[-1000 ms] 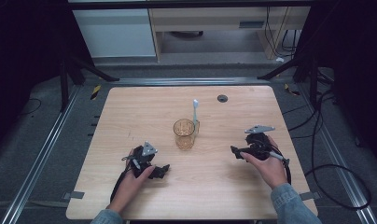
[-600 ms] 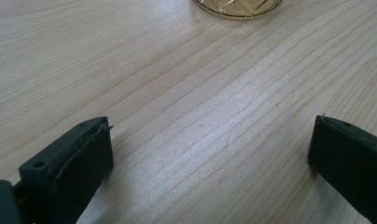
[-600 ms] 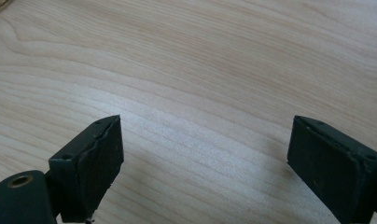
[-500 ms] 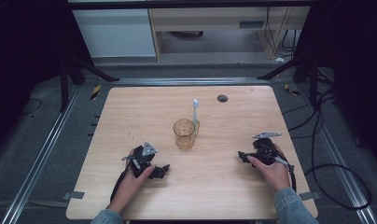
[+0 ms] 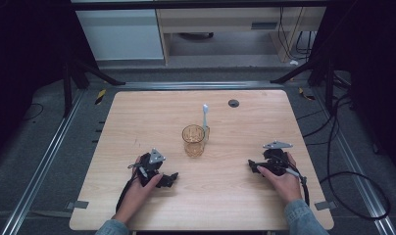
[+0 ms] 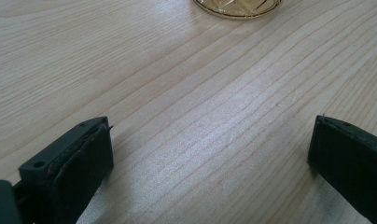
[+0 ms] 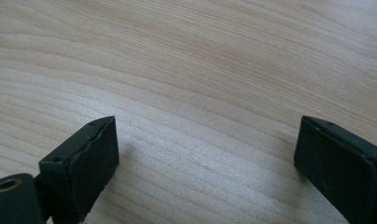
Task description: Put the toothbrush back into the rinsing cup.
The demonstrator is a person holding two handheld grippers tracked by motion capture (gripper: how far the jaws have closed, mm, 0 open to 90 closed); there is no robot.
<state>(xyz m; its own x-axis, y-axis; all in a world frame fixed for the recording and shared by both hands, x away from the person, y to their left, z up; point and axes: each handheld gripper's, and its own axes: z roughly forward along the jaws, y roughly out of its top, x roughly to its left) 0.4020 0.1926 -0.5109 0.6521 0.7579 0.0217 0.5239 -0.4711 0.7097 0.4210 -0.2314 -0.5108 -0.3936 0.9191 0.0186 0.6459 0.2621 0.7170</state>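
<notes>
We see the table (image 5: 137, 117) with a glass (image 5: 193, 140) standing near its middle. A toothbrush (image 5: 205, 122) stands upright in the glass and leans on its right rim. Behind and to the right of the glass, near the far edge, lies a small round cap (image 5: 234, 103). In front of the glass, the left gripper (image 5: 167, 179) rests on the table at the left, and the right gripper (image 5: 255, 165) at the right, well apart from each other.

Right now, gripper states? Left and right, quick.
Left gripper: open, jaws wide apart over bare table, holding nothing.
Right gripper: open, jaws wide apart over bare table, holding nothing.
</notes>
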